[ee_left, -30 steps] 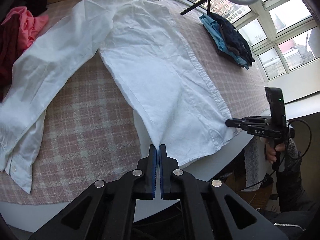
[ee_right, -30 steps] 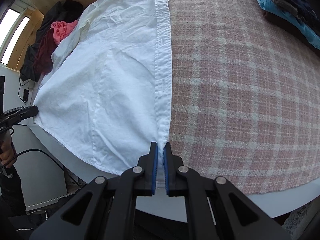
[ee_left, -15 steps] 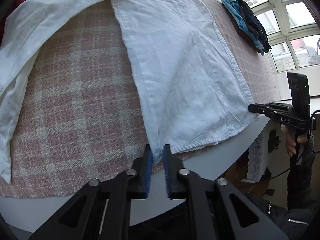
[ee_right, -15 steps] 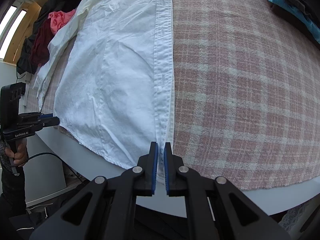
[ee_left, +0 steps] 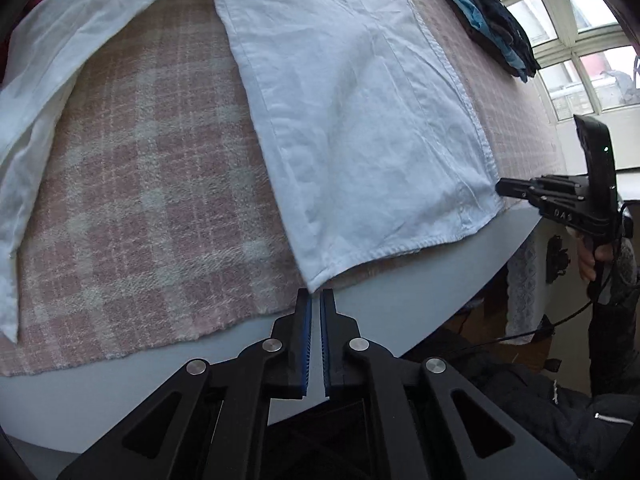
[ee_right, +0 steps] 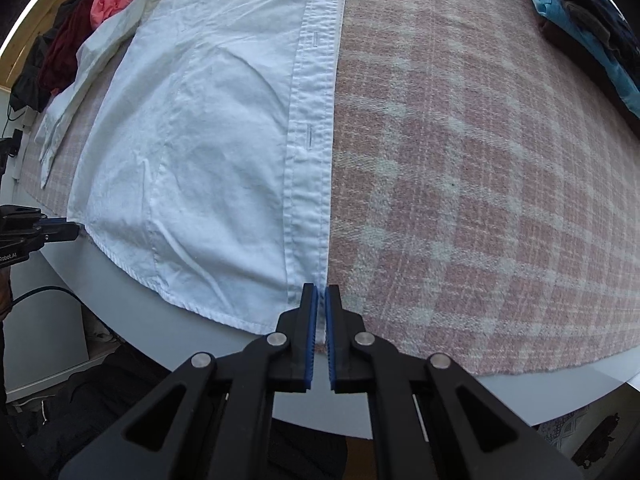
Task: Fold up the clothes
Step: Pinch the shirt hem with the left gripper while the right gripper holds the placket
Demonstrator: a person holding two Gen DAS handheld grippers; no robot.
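White shirt [ee_left: 360, 128] lies flat on the pink plaid tablecloth [ee_left: 140, 200], hem at the near table edge. Left gripper [ee_left: 315, 300] sits just below the shirt's lower left hem corner, jaws a narrow slit apart, nothing held. Right gripper [ee_right: 321, 300] is at the bottom of the button placket [ee_right: 316, 120], jaws nearly closed with the hem corner between them.

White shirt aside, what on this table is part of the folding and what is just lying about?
In the job:
white shirt
left gripper, at its hem corner
right gripper, on its button placket

Lying about:
pink and dark red clothes
blue and dark clothes
plaid cloth
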